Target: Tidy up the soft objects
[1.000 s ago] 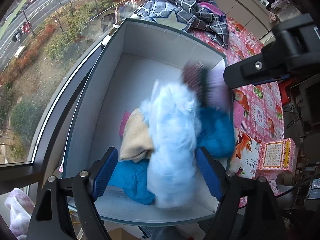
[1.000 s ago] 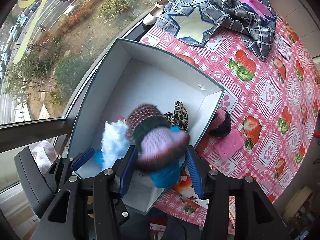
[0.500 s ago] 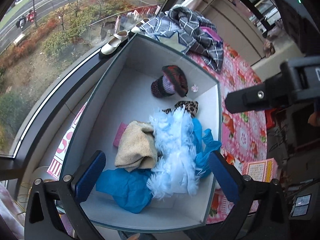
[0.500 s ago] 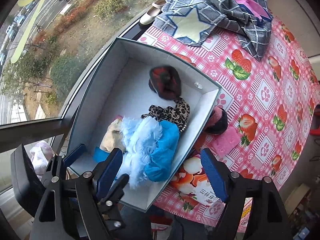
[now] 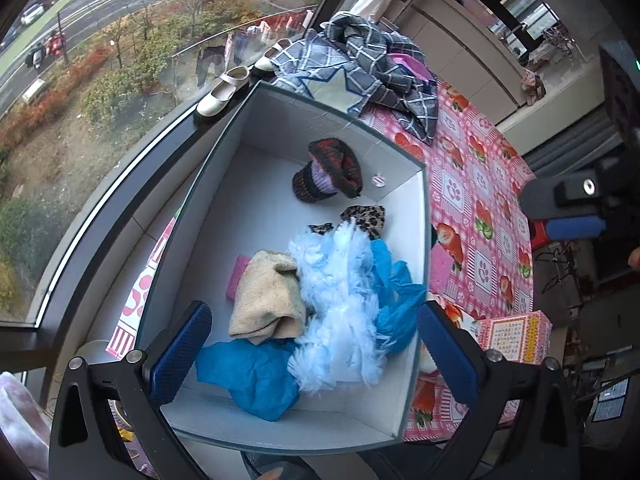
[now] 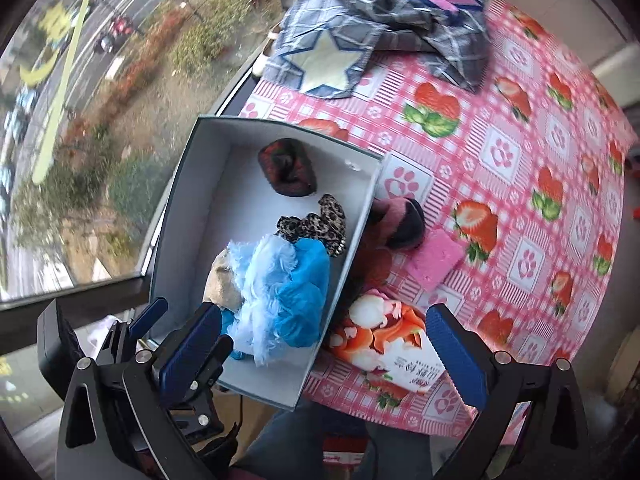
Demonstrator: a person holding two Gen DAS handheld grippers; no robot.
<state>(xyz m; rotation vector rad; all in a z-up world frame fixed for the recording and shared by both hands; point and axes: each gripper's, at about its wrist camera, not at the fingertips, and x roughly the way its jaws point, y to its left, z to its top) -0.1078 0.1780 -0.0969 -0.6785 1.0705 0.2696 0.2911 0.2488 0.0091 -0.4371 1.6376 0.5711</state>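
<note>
A: Left gripper (image 5: 310, 350) wide open, nothing in it, hanging over the grey-white cardboard box (image 5: 280, 128). Right gripper (image 6: 320, 354) has its jaws opening, nothing between them, over the box's near corner and the counter (image 6: 520, 128).

B: What's left outside?

A: Dark pink-and-black fuzzy knit item (image 6: 400, 222) touching the box's outer wall, flat pink sponge-like pad (image 6: 434, 258) just beside it. Both look light and squashy; I'd pinch the knit at its bulk, the pad across its short edges.

B: Inside?

A: Striped knit hat (image 5: 328, 172), leopard-print fabric piece (image 5: 366, 216), pale blue feathery fluff (image 5: 340, 304), blue crinkly cloth (image 5: 248, 376), beige towel (image 5: 266, 300). All limp, could snag.

B: Unclear bits?

A: The knit is half hidden by the wall, can't name it. A pink thing under the towel is mostly covered.
</note>
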